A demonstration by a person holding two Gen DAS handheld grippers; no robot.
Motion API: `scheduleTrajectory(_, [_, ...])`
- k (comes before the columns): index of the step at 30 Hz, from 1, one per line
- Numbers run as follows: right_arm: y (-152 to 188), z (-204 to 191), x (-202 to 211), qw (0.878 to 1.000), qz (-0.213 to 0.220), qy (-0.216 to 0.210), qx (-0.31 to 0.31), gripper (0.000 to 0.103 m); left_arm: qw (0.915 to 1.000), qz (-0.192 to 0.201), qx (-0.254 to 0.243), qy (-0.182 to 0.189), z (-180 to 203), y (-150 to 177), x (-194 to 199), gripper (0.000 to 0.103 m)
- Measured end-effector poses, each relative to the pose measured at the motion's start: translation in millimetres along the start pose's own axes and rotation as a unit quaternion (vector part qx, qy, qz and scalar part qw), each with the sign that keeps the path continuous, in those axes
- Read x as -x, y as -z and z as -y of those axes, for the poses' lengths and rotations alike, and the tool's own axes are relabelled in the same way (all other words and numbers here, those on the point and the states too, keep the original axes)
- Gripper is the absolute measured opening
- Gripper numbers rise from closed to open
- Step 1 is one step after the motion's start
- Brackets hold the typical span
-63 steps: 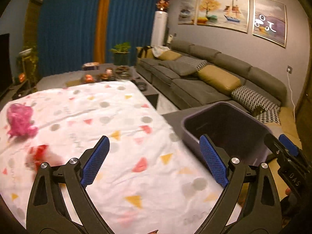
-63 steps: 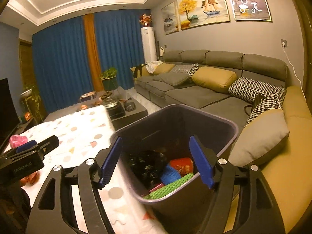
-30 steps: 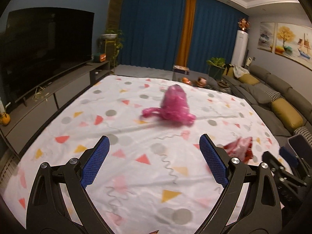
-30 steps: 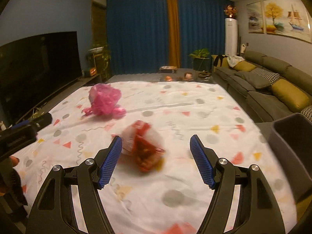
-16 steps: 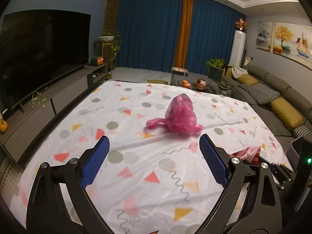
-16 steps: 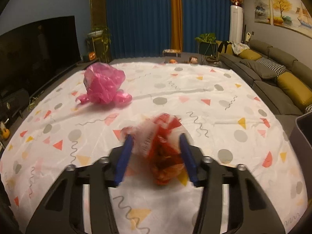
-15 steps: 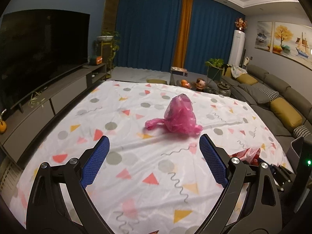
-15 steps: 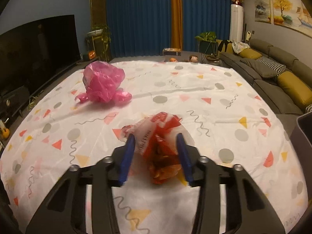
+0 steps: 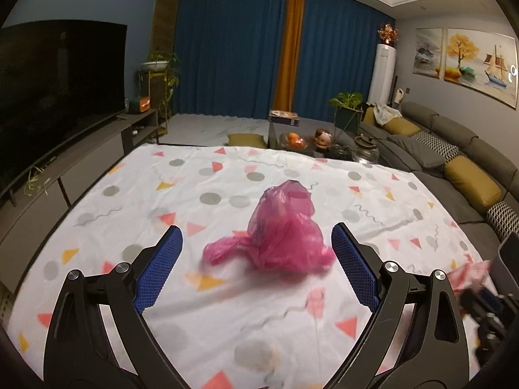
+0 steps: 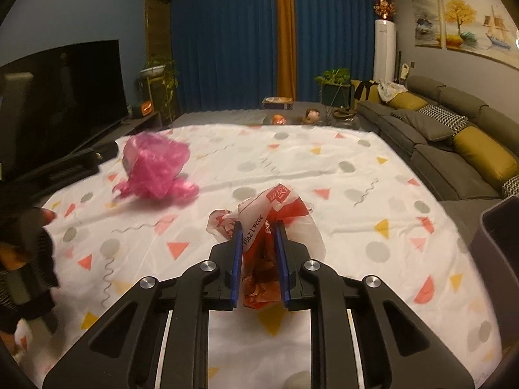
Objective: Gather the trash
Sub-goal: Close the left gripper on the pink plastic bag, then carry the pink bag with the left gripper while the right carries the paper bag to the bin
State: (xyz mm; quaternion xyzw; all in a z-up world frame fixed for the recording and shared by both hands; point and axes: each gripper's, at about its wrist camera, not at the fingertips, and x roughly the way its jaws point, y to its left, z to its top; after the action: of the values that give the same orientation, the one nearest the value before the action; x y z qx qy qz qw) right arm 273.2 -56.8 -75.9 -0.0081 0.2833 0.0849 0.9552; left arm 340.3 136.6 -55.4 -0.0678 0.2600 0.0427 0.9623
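A crumpled pink plastic bag (image 9: pixel 282 236) lies on the white patterned sheet (image 9: pixel 227 308). My left gripper (image 9: pixel 256 253) is open, its blue pads on either side of the bag and just short of it. The bag also shows in the right wrist view (image 10: pixel 155 168). My right gripper (image 10: pixel 258 243) is shut on a red and white plastic bag (image 10: pixel 269 214), which rests on the sheet. A sliver of that bag shows at the right of the left wrist view (image 9: pixel 470 274). The grey trash bin (image 10: pixel 502 253) stands at the right edge of the sheet.
A grey sofa (image 9: pixel 454 162) with yellow and patterned cushions runs along the right. A dark TV (image 9: pixel 58 74) on a low cabinet stands at the left. A coffee table (image 9: pixel 324 142) with fruit and a teapot stands beyond the sheet, before blue curtains.
My right gripper has closed on the red and white bag. My left gripper has moved forward to the pink bag, which now sits between its open fingers.
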Motion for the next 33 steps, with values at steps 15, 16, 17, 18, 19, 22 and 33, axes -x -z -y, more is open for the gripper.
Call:
scheduleTrajectory(15, [-12,27,-9,0.999,0.015,0.030,-0.019,0.020,0.9966,-0.069,0.003,0.045,9,0,-62,0.035])
scheduleTrajectory(16, [-12,28,-9,0.999,0.015,0.030,-0.019,0.020,0.9962,-0.073,0.001,0.049,10,2,-63,0.032])
scheduleTrajectory(17, [-12,28,-9,0.999,0.015,0.031,-0.021,0.020,0.9960,-0.074,-0.003,0.050,12,3,-64,0.026])
scheduleTrajectory(18, [-12,28,-8,0.999,0.015,0.031,-0.022,0.020,0.9958,-0.074,-0.010,0.052,15,4,-64,0.021])
scheduleTrajectory(19, [-12,29,-8,0.999,0.016,0.031,-0.022,0.020,0.9957,-0.074,-0.014,0.053,17,5,-63,0.018])
scheduleTrajectory(22, [-12,31,-4,0.999,0.018,0.030,-0.025,0.020,0.9956,-0.075,-0.026,0.050,25,9,-59,0.010])
scheduleTrajectory(33, [-13,48,27,0.998,0.040,0.037,-0.039,0.020,0.9950,-0.036,-0.062,0.070,60,14,11,0.008])
